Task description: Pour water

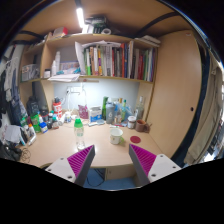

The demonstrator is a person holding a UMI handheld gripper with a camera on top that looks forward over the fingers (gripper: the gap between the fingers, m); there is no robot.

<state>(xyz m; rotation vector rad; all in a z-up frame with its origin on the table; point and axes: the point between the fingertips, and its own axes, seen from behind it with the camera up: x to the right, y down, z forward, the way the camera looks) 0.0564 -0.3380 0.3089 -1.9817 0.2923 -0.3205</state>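
Wooden shelving full of books (115,60) fills the wall ahead of you, with a ceiling light above and a cluttered wooden table (62,148) running along beneath it. Your claw (113,158) hangs above the near edge of the table with its two fingers spread apart and nothing between them, the pink pads (82,158) facing each other across an open gap.

A clear bottle with a green cap (79,132) stands upright on the table just beyond the left finger. A pale cup (116,136) sits a little beyond the gap between the fingers, to the right of that bottle. More bottles and small containers crowd the back of the table under the shelf; which of them hold water you cannot tell from here.

You look to be at the very start, in the approach, with nothing grasped yet. The next move probably calls for steering left and forward so the green-capped bottle sits squarely between the fingers, then closing on its body low enough that it tips cleanly toward the cup.
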